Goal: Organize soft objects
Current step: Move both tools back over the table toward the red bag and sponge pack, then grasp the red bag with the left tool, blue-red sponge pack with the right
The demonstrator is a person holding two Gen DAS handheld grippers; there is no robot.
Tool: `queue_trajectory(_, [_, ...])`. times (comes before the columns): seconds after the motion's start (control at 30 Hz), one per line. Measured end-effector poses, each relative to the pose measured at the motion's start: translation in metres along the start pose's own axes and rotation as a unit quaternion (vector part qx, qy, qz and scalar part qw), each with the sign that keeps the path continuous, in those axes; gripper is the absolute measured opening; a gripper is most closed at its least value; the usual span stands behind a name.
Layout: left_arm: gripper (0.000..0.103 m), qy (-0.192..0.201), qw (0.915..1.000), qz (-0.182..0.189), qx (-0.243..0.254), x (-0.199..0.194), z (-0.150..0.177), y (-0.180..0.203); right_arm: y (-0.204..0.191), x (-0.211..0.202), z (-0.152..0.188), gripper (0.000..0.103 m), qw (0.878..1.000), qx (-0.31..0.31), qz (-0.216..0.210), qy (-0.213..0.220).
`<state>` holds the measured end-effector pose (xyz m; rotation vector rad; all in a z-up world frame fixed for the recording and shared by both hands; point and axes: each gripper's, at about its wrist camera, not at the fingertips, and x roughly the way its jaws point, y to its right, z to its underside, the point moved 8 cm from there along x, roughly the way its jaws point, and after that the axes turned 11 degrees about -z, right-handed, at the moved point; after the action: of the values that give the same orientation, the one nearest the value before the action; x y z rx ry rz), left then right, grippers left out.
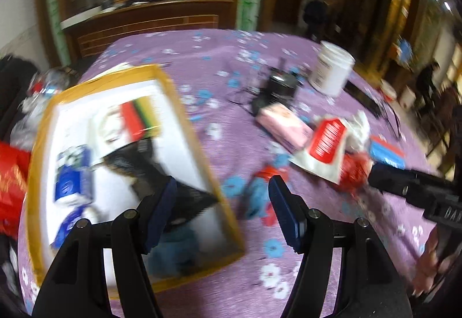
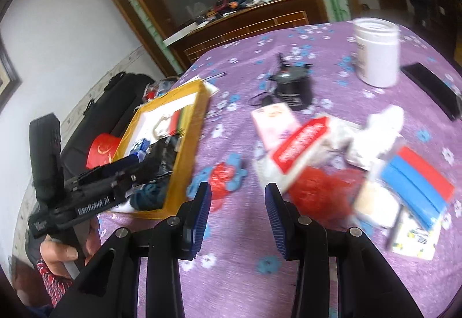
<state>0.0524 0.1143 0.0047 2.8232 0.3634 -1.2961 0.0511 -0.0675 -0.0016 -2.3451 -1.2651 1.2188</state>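
Both grippers point forward and downward, side by side. The left gripper (image 1: 222, 191) has its jaws apart with nothing between them, and a hand (image 2: 62, 256) grips its handle. The right gripper (image 2: 237, 196) is also empty, jaws parted.

matt floral cloth (image 2: 245, 274) under a glossy white plastic jar (image 2: 376, 55).

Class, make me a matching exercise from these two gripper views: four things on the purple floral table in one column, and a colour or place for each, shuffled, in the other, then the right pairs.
Things:
1. tub
2. yellow-edged box
3. soft pack
4. foam block

Descriptions:
A. pink, just in front of the black device
B. white, open-topped, at the table's far side
C. red and blue stripes, on the right
D. at the table's left edge, with items inside

Pairs: 1-B, 2-D, 3-A, 4-C
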Motion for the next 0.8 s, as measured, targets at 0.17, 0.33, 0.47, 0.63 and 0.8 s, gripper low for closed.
queue_trajectory(0.17, [0.065,-0.024,0.9973,-0.008,0.07,0.02,0.006,0.035,0.023,-0.024,0.001,0.043,1.0,0.021,0.004,0.02])
queue_trajectory(0.33, [0.065,-0.034,0.9937,-0.022,0.105,0.035,0.005,0.053,0.047,-0.049,-0.001,0.044,0.998,0.042,0.01,0.043])
queue_trajectory(0.47, [0.065,-0.04,0.9898,-0.038,0.131,0.047,0.009,0.063,0.065,-0.072,-0.005,0.045,0.996,0.059,0.016,0.067])
queue_trajectory(0.63, [0.042,-0.046,0.9887,-0.055,0.131,0.056,0.017,0.067,0.091,-0.096,-0.006,0.049,0.993,0.078,0.031,0.086])
queue_trajectory(0.8, [0.038,-0.032,0.9913,-0.033,0.123,0.043,0.022,0.084,0.12,-0.112,-0.001,0.053,0.988,0.104,0.051,0.098])
